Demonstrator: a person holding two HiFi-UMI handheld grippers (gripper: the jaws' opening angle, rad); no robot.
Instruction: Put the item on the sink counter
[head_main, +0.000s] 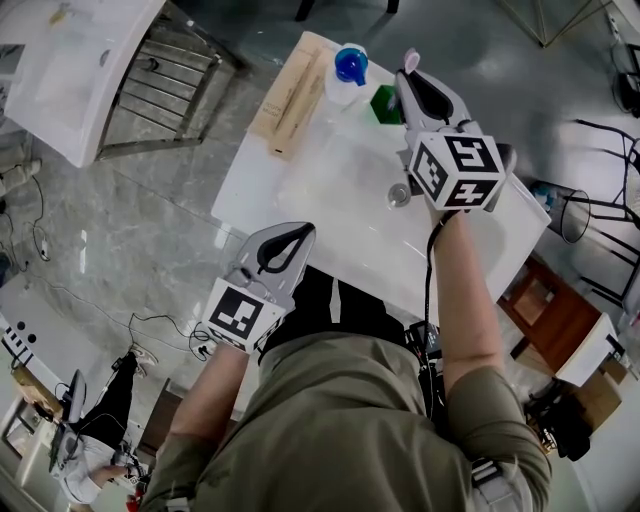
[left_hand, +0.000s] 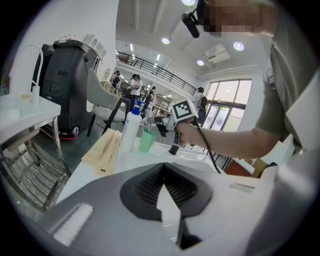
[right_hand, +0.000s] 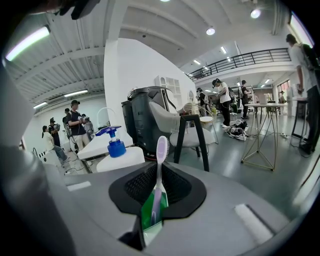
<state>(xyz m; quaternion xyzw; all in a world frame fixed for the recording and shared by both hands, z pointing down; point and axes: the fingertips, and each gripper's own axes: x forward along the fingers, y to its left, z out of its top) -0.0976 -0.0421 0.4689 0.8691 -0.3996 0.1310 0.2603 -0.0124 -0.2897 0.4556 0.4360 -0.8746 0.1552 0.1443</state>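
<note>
In the head view, the white sink counter (head_main: 250, 190) fills the middle, with its basin (head_main: 340, 180) and a round drain (head_main: 398, 195). The right gripper (head_main: 407, 82) is at 1 o'clock, over the far edge of the counter. The pale end of the toothbrush (head_main: 411, 62) comes out beyond its jaws. A green cup (head_main: 384, 104) is just beside it at 9 o'clock. Next comes a pump bottle (head_main: 349, 66) with a blue top, and then a beige board (head_main: 290, 95), which lies flat on the counter. The left gripper (head_main: 303, 232) hangs at 7 o'clock, over the near edge of the counter and well apart from these things.

In the left gripper view, the jaws of the left gripper (left_hand: 163, 169) are pressed together at their tips, with nothing between them. At 12 o'clock the right gripper (left_hand: 150, 120) is above the green cup (left_hand: 147, 141). The white bottle (left_hand: 131, 131) and the beige board (left_hand: 102, 150) are at 10 o'clock.

In the right gripper view, the right gripper (right_hand: 159, 170) pinches the lilac and white toothbrush (right_hand: 160, 155), which stands nearly upright between the black pads. The green cup (right_hand: 150, 217) shows through the gap at 6 o'clock. I cannot tell if the lower end of the brush reaches into the cup. The pump bottle (right_hand: 116, 147) is at 10 o'clock.
</note>
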